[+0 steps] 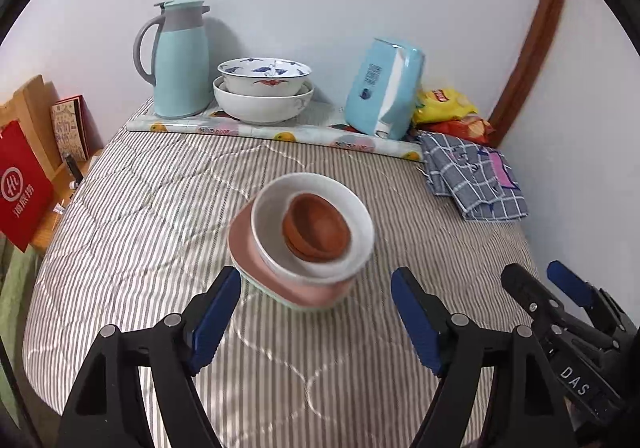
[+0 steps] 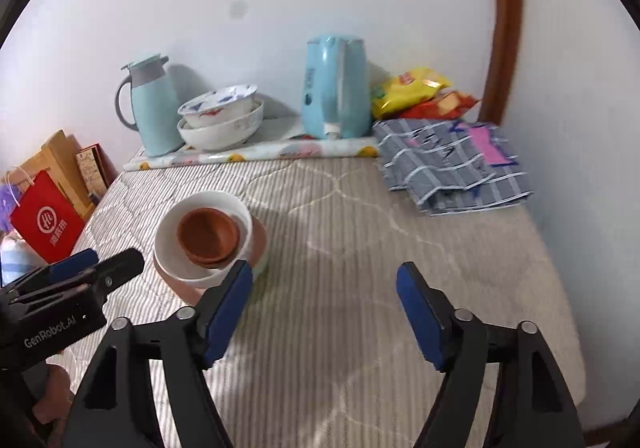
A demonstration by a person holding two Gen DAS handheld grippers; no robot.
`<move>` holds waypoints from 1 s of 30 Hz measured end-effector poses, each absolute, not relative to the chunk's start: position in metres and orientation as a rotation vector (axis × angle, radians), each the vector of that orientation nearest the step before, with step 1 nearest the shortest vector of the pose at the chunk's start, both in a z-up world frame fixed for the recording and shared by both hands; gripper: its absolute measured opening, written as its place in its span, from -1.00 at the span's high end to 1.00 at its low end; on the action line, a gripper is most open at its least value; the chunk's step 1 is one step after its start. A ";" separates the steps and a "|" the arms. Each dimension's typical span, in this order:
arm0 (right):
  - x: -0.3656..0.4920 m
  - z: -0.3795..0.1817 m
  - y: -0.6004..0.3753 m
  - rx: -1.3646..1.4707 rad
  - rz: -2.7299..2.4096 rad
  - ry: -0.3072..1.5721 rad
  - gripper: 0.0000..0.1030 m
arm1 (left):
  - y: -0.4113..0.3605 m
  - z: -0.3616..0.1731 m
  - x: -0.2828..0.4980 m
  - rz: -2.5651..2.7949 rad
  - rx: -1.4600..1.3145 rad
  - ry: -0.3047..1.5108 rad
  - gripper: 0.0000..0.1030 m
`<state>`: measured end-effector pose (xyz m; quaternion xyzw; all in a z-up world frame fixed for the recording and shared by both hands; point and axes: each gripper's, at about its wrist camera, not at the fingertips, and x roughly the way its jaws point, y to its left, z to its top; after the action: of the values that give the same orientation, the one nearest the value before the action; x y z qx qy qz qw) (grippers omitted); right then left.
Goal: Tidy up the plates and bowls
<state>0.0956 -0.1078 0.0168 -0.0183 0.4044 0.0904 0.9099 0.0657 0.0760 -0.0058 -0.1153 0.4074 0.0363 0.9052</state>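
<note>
**Mia:** Stripy bed cover (image 1: 160, 232) fills most of the left camera's view, with a white wall behind. What sits in the middle?

**Tom:** A stack of dishes. A brown bowl (image 1: 316, 228) sits inside a white bowl (image 1: 360, 224), and that sits on a pink plate (image 1: 244, 244). The stack leans a bit and looks blurry.

**Mia:** Is the left gripper (image 1: 316, 302) holding it?

**Tom:** No. Its blue fingers (image 1: 212, 324) are spread wide, just in front of the stack, with nothing between them. The right gripper (image 1: 540, 284) pokes in at the right edge.

**Mia:** And at the back?

**Tom:** Two more bowls, a painted bowl (image 1: 264, 77) inside a big white bowl (image 1: 260, 105), beside a light blue jug (image 1: 180, 59). A blue tissue pack (image 1: 384, 87), snack bags (image 1: 444, 103) and a folded checked cloth (image 1: 476, 179) are to the right.

**Mia:** Now the right camera.

**Tom:** Same bed cover (image 2: 380, 228). The brown bowl (image 2: 208, 236), white bowl (image 2: 176, 248) and pink plate (image 2: 180, 288) sit to the left, partly behind one blue finger. The right gripper (image 2: 324, 284) is wide too, and empty. The left gripper (image 2: 100, 264) shows at the left edge, near a red bag (image 2: 44, 219).
</note>
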 end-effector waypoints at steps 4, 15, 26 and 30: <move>0.076 0.023 -0.127 0.003 0.187 0.833 -0.56 | 0.064 0.002 0.044 0.091 -0.233 0.818 -0.49; 0.033 0.035 -0.155 0.015 0.144 0.800 -0.84 | 0.048 0.018 0.005 0.120 -0.180 0.762 -0.56; 0.016 0.043 -0.159 0.008 0.137 0.793 -0.85 | 0.045 0.026 -0.004 0.132 -0.176 0.747 -0.57; 0.015 0.044 -0.160 0.012 0.138 0.787 -0.85 | 0.044 0.026 -0.005 0.134 -0.174 0.748 -0.57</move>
<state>0.0151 -0.1604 0.0444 0.0057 0.3830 0.0674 0.9213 -0.0047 0.0443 0.0256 -0.0846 0.3647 0.0655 0.9250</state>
